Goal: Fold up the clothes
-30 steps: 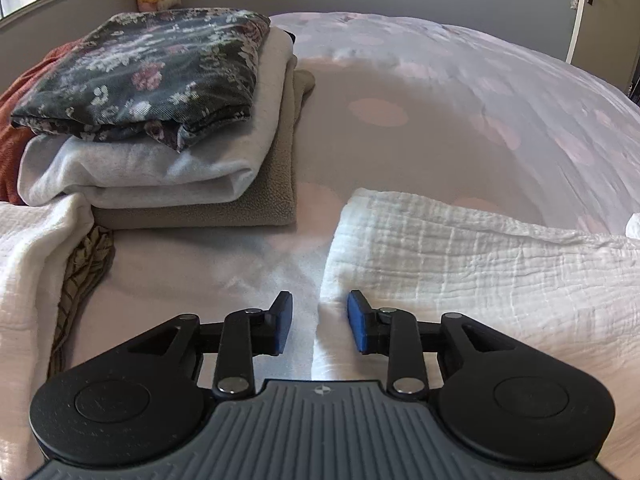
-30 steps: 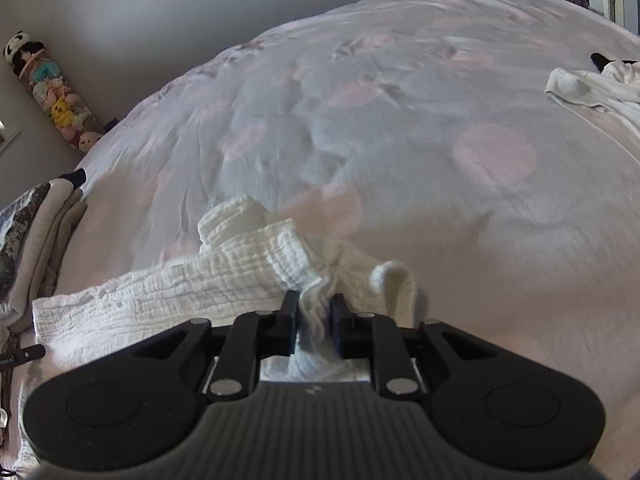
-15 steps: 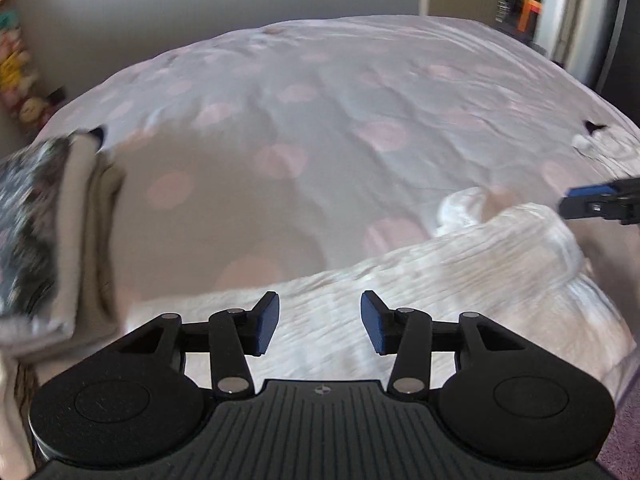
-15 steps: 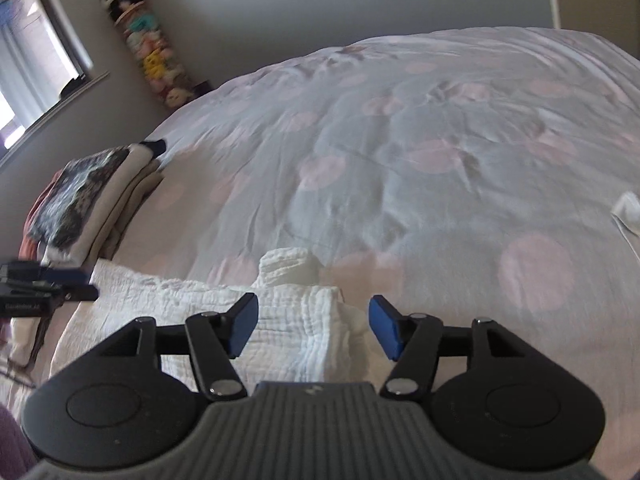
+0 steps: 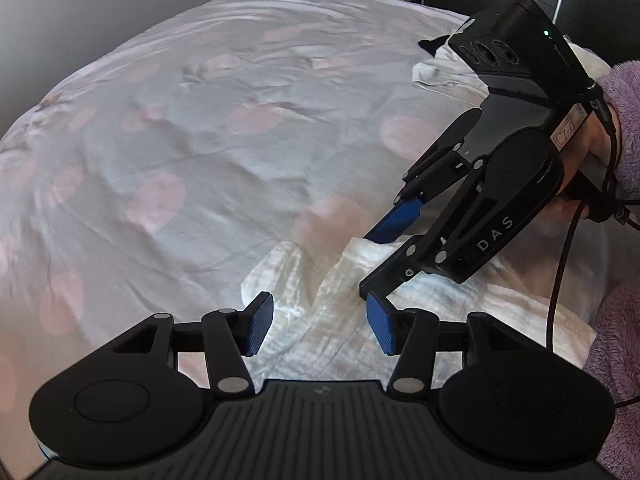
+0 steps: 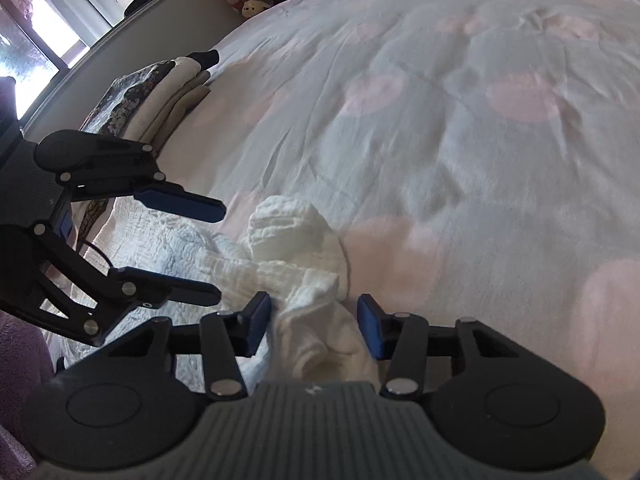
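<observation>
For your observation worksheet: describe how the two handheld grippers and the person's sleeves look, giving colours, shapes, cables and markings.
The left gripper and right gripper are matt black, with ribbed grey bodies, two round discs, silver pivot pins and blue ribbed pads on their jaws. The right one bears white letters "DAS", a green light and a black cable. The sleeve is fluffy lilac.

Pink-dotted bedspread [image 6: 440, 128], grey wall [image 5: 100, 12], bright window [image 6: 36, 36] beyond.

Bedspread [image 5: 208, 128] lies bare ahead & to the far side, but near edge is crowded: both grippers close over bunched white cloth [image 6: 304, 248], folded stack [image 6: 160, 92] blocks far left, crumpled white garment [image 5: 444, 70] blocks far right.
</observation>
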